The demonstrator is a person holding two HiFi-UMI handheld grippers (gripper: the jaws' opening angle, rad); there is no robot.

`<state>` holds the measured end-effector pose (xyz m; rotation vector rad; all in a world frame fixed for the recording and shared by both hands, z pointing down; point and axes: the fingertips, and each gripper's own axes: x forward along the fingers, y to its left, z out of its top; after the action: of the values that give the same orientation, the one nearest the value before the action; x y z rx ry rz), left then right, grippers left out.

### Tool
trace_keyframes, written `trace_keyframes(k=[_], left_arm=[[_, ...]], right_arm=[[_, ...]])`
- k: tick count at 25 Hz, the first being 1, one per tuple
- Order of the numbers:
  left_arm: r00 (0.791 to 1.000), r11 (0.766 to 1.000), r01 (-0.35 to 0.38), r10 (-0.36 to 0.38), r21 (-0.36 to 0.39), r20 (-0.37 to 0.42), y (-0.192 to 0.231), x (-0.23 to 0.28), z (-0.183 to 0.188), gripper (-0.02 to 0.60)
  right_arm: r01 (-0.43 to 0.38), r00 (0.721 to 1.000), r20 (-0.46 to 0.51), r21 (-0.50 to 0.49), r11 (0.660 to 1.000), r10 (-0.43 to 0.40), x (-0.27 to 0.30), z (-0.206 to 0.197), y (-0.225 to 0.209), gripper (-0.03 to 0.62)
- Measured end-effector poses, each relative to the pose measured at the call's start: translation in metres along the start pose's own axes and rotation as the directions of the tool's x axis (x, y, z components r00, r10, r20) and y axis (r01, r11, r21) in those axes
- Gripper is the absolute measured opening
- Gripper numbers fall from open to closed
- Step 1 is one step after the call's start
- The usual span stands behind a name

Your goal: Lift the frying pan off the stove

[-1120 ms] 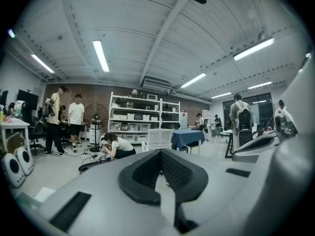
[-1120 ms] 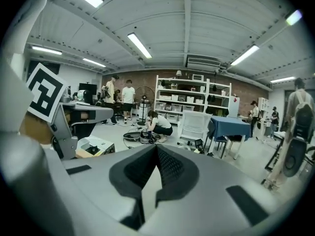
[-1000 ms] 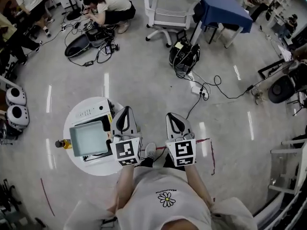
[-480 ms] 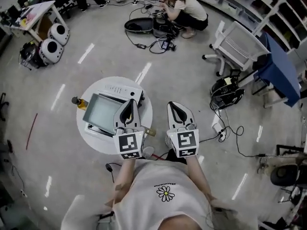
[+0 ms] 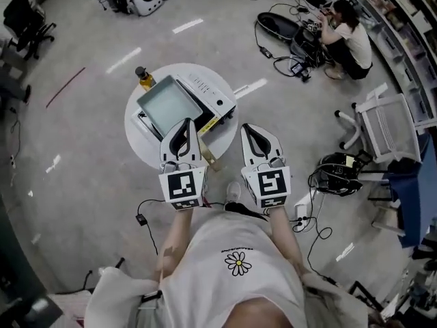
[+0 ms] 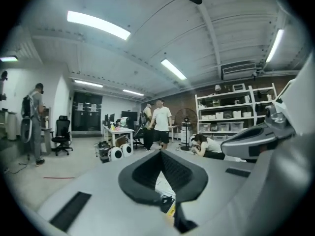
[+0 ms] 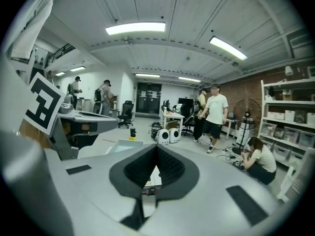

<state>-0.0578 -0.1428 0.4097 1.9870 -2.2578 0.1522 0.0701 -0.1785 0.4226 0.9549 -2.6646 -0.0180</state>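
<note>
A square grey frying pan (image 5: 168, 106) sits on a white portable stove (image 5: 209, 93) on a small round white table (image 5: 138, 142). Its wooden handle (image 5: 208, 158) sticks out towards me, between my two grippers. My left gripper (image 5: 184, 123) hovers over the table's near edge, just short of the pan, shut and empty (image 6: 160, 152). My right gripper (image 5: 248, 128) is off the table's right side, also shut on nothing (image 7: 156, 147). In the right gripper view the pan (image 7: 119, 146) shows pale beyond the jaws, with the left gripper (image 7: 81, 119) at the left.
An oil bottle (image 5: 143, 78) stands at the table's far left rim. Cables and a charger (image 5: 141, 219) lie on the floor by my feet. A crouching person (image 5: 349, 36), a white chair (image 5: 388, 125) and a black bag (image 5: 339, 171) are to the right.
The head view has swung round, so the table went from left of the grippers to straight ahead. Both grippers turned with me, still side by side and shut.
</note>
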Motion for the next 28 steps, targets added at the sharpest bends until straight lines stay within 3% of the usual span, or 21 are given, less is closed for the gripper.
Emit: trace_keyframes(k=[7,14,28], left_arm=[[0.982,0.982,-0.189,0.189,-0.009,-0.007,0.007,-0.045,-0.006,0.000],[0.945,0.944,-0.328,0.328,-0.019,-0.015,0.005,-0.096,-0.015,0.000],[0.889,0.888,-0.458,0.455,-0.039,-0.054,0.023,-0.122,-0.029,0.000]], right_arm=[[-0.189,0.982,0.018,-0.035,0.981,0.190,-0.002,-0.002,0.018,0.003],[-0.345,0.938,0.021,-0.048,0.937,0.346,-0.014,-0.009,0.046,0.003],[-0.463,0.886,0.000,-0.051,0.885,0.464,-0.009,-0.016,0.073,0.003]])
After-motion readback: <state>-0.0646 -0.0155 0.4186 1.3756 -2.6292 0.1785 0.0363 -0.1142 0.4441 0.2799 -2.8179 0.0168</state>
